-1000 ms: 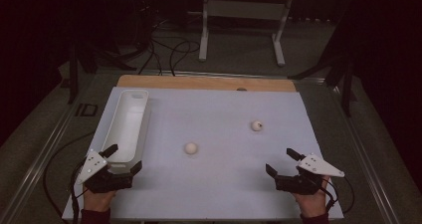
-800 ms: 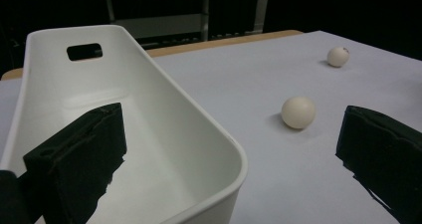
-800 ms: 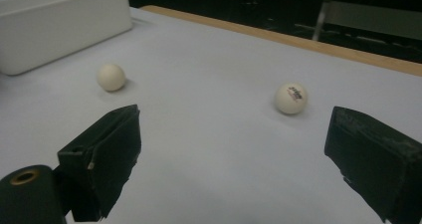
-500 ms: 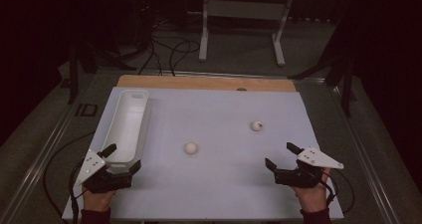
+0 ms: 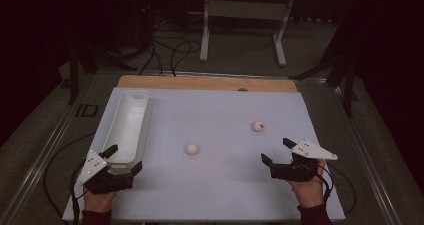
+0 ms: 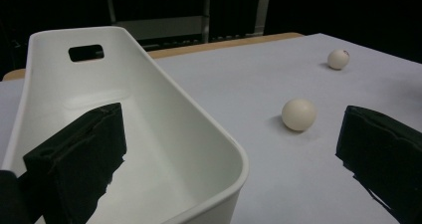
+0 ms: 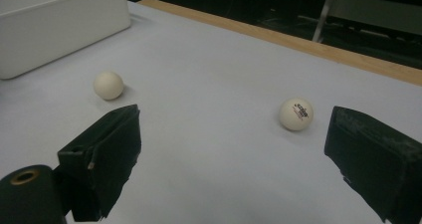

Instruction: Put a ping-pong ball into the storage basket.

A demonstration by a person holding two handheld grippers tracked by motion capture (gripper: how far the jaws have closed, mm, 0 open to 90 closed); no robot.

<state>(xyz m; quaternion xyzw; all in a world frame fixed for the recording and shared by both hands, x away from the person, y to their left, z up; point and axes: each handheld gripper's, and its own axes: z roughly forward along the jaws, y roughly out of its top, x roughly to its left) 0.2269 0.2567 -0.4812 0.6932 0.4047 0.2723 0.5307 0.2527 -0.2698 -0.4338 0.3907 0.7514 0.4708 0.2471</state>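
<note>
Item 1: left gripper (image 5: 123, 161). It is being held at the lower left of the high view, its jaws standing wide apart, astride the near end wall of the white bin (image 5: 131, 119). In the left gripper view one jaw is sitting inside the bin (image 6: 149, 89) and the other outside, over the counter (image 6: 259, 184). Nothing is being clamped.

Item 2: right gripper (image 5: 276, 151). It is being held at the lower right of the high view, its jaws spread and empty.

Item 3: plain ball (image 5: 192, 148). It is lying near the middle of the high view, on the pale counter (image 5: 220, 110), well apart from both grippers and to the right of the bin.

Item 4: printed ball (image 5: 258, 126). It is lying right of centre in the high view, above the right gripper. In the right gripper view the printed ball (image 7: 296, 114) is showing a small red mark and is sitting just left of the right-hand jaw; the plain ball (image 7: 108, 85) is sitting farther off at upper left.

Handling note: both balls are judged light, hard-shelled, smooth and prone to rolling at a touch. A hold across the widest part, jaws level on opposite sides, is advised; a grip placed higher or lower is likely to squirt the ball out. The bin is judged stiff plastic.
</note>
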